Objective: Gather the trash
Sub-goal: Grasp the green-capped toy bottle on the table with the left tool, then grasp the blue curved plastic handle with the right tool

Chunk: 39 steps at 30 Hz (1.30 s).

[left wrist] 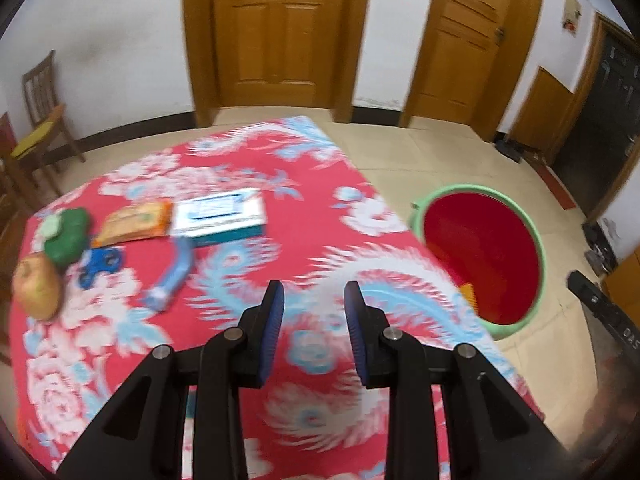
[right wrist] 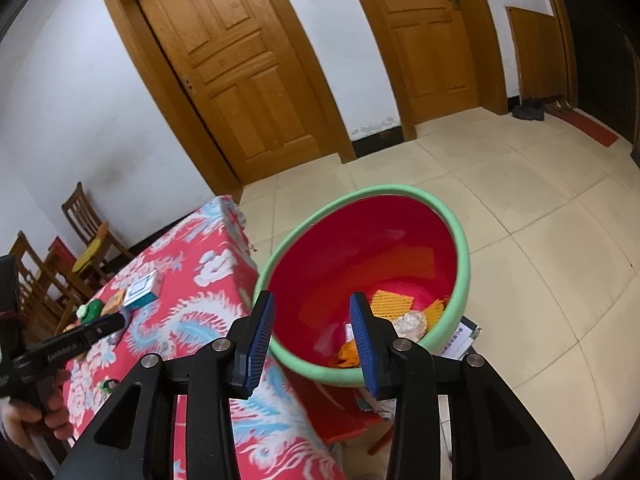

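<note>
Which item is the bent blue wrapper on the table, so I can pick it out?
On the red floral tablecloth, find the white-and-teal box near the far left cluster. The wrapper lies just in front of it, nearer the left tongs. It alone is long, curved and pale blue.

One table [left wrist: 304,240] carries one box [left wrist: 220,216], one snack packet [left wrist: 134,224], one apple [left wrist: 36,286], one tube [left wrist: 172,276]. One bin [right wrist: 460,240]. Two doors.
</note>
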Each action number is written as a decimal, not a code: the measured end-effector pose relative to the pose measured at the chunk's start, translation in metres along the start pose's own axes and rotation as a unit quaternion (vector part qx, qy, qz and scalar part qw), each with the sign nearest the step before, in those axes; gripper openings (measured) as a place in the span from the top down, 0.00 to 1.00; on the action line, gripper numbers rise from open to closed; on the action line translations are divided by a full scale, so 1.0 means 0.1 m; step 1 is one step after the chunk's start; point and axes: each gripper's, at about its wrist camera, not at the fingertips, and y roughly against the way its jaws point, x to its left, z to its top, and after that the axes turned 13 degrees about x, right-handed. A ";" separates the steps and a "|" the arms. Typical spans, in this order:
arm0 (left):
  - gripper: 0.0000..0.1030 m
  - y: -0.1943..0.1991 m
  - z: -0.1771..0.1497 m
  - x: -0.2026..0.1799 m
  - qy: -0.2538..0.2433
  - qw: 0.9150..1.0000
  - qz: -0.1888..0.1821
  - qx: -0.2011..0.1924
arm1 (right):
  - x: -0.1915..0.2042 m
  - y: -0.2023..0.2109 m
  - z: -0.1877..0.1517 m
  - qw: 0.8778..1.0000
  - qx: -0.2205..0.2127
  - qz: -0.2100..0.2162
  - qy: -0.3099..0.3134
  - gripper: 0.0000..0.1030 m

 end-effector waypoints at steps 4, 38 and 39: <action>0.70 0.11 -0.04 0.27 0.014 1.000 0.024 -0.006 | 0.12 0.00 -0.03 1.000 0.001 0.007 0.008 0.61; 0.54 -0.19 -0.78 0.86 0.103 0.994 -0.009 0.037 | 0.88 -0.15 -0.28 0.995 0.035 0.023 0.089 0.61; 0.54 -0.19 -0.78 0.85 0.102 0.994 -0.006 0.035 | 0.88 -0.16 -0.27 0.995 0.036 0.023 0.089 0.61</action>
